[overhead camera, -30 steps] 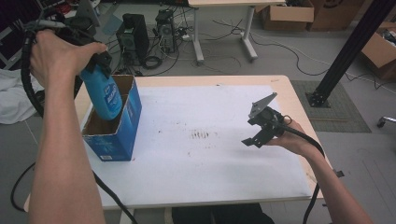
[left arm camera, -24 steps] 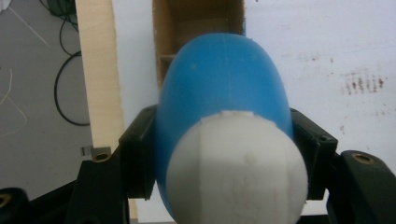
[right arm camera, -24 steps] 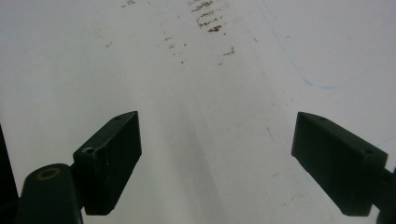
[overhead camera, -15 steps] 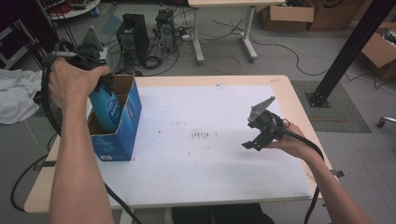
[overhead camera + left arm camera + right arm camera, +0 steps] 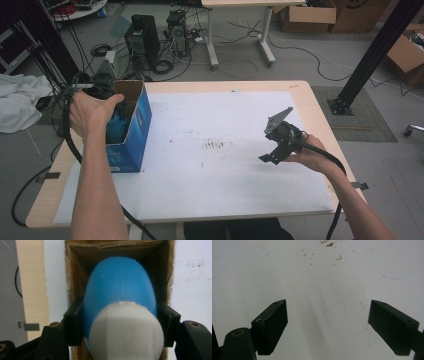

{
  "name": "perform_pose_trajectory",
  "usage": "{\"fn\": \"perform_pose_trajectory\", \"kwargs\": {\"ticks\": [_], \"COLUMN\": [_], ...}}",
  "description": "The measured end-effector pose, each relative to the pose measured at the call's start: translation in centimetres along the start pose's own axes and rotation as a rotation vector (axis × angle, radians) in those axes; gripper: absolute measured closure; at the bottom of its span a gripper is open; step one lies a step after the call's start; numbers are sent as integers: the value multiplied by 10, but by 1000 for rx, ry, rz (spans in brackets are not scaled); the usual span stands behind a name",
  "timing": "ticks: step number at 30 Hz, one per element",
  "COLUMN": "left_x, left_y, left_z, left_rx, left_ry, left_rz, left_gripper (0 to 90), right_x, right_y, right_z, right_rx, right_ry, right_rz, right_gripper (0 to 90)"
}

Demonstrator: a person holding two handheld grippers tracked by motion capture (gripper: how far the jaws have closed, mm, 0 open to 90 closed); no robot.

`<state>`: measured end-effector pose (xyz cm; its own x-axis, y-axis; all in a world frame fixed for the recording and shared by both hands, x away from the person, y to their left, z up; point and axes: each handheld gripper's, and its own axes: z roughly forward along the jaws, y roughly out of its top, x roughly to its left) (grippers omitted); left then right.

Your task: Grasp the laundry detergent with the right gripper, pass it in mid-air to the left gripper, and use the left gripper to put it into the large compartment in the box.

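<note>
A blue bottle (image 5: 120, 285) with a white cap (image 5: 125, 332) points bottom-first down into an open blue cardboard box (image 5: 136, 131) at the table's left side. My left gripper (image 5: 120, 322) is shut on the bottle just below the cap, one jaw pressed to each side. In the high view a hand covers most of this gripper (image 5: 98, 88), and a bit of the bottle (image 5: 116, 129) shows inside the box. My right gripper (image 5: 274, 145) is held above the right part of the table. It stands open (image 5: 327, 315) with nothing between its jaws.
A white sheet (image 5: 215, 165) with dark smudges near its middle covers the wooden table (image 5: 45, 200). Past the far edge stand computer towers (image 5: 142, 32) and floor cables. A black post (image 5: 372, 55) rises at the right, and white cloth (image 5: 17, 102) lies at the left.
My left gripper has come down with the blue bottle, which now sits deep in the box instead of above its rim. The right gripper has stayed in place.
</note>
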<state>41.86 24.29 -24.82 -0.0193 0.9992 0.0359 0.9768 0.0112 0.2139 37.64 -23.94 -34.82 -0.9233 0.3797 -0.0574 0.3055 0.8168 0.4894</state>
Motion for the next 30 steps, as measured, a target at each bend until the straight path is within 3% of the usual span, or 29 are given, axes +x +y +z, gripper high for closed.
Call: {"fn": "perform_pose_trajectory", "kwargs": {"ticks": [14,30], "left_x": [2,1], "left_y": [-7,-10], "left_z": [28,30], "left_rx": [4,-21], "left_ry": [-9,-4], "left_rz": [-28,-49], "left_gripper": [380,376], "right_x": [3,5], "right_y": [-1,-1], "right_z": [1,4], "right_rx": [2,4], "right_ry": [-6,-1], "right_rz": [1,1], "right_gripper": [160,160]}}
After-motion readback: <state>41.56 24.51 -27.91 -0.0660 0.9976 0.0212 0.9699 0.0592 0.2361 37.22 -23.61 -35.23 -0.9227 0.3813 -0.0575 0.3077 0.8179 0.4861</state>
